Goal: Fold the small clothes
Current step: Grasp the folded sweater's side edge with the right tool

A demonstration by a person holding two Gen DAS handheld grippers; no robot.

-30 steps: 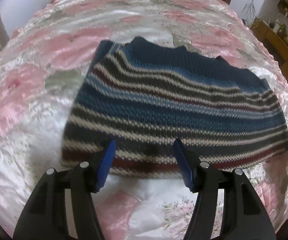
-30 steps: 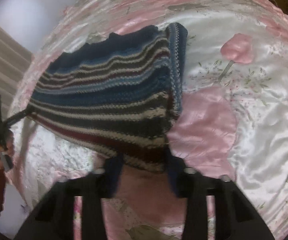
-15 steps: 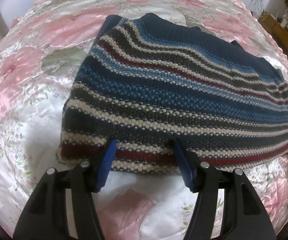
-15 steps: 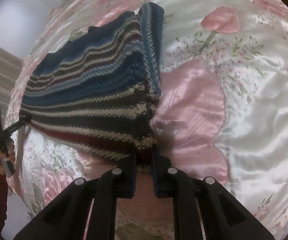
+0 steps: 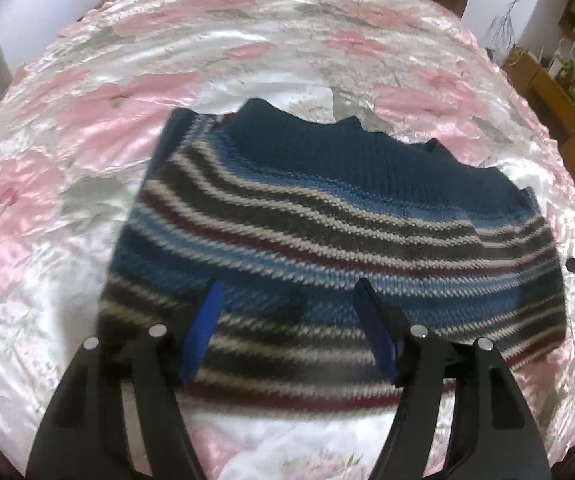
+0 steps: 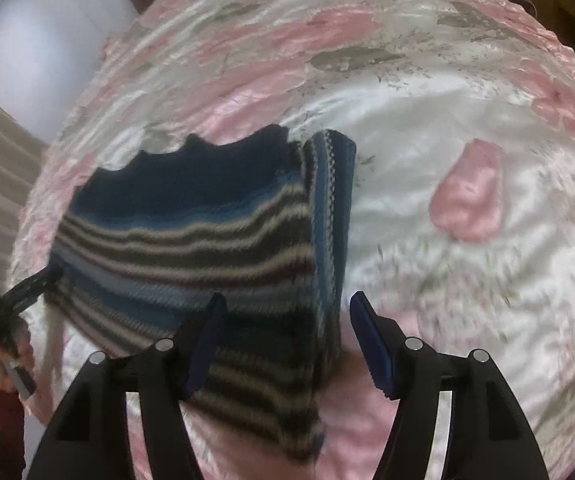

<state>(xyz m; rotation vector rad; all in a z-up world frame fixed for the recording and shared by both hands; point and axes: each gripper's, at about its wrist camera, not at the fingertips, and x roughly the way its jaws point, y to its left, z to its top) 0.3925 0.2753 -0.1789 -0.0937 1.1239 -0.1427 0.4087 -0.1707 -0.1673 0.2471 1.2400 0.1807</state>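
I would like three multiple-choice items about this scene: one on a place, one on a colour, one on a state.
1. Where does the striped knitted sweater lie?
A. on a floral pink-and-white satin bedspread
B. on a wooden floor
C. in a basket

2. What colour is the sweater's top band?
A. yellow
B. dark navy
C. green

3. How do the right gripper's jaws stand?
A. shut on the sweater
B. out of view
C. open

Key: 1 A, satin shows all round the sweater; 2 B, the plain band above the stripes is navy; 3 C, its blue pads stand wide apart.
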